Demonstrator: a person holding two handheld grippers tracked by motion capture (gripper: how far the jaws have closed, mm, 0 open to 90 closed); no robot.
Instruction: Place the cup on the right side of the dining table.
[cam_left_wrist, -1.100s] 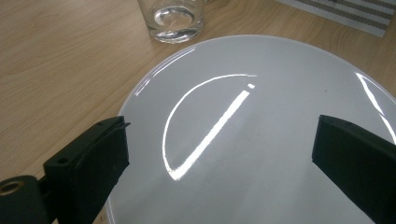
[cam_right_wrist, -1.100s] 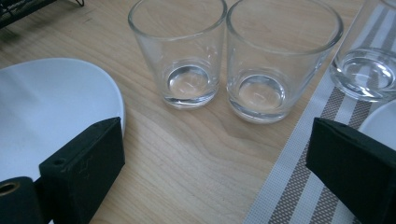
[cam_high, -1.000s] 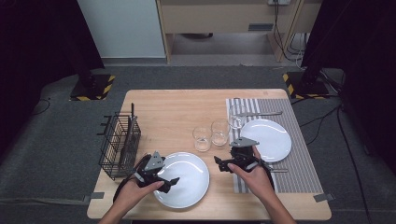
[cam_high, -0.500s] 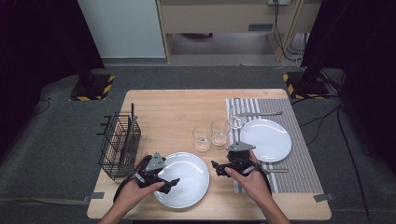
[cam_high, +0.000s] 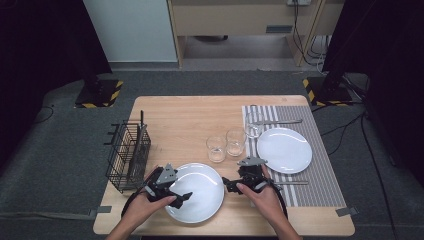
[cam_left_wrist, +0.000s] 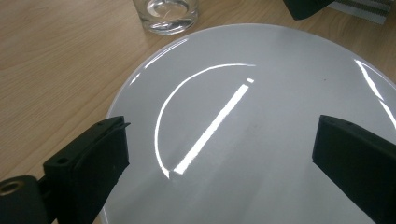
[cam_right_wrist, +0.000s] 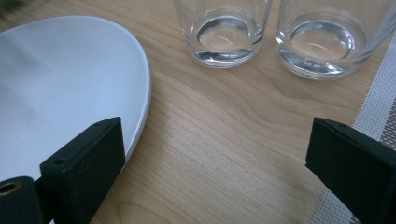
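Note:
A white plate (cam_high: 197, 195) lies at the table's near edge, left of centre. My left gripper (cam_high: 181, 193) is over its left part, jaws wide open; in the left gripper view the open left gripper (cam_left_wrist: 222, 126) spans the glossy plate (cam_left_wrist: 280, 93) with nothing held. My right gripper (cam_high: 229, 184) points left at the plate's right rim. In the right gripper view the right gripper (cam_right_wrist: 215, 126) is open over bare wood, with the plate's rim (cam_right_wrist: 140, 93) beside its left jaw. Two empty glasses (cam_right_wrist: 224, 28) (cam_right_wrist: 327, 32) stand just beyond.
A black wire basket (cam_high: 127, 152) stands at the left edge. A striped placemat (cam_high: 320, 170) on the right carries a second white plate (cam_high: 284, 150), a knife (cam_high: 277, 121) and a fork (cam_high: 291, 182). Three glasses (cam_high: 216, 148) (cam_high: 235, 141) (cam_high: 253, 125) stand mid-table.
My right gripper has moved left, off the placemat's edge and up to the near plate's right rim. The left gripper has stayed over the plate.

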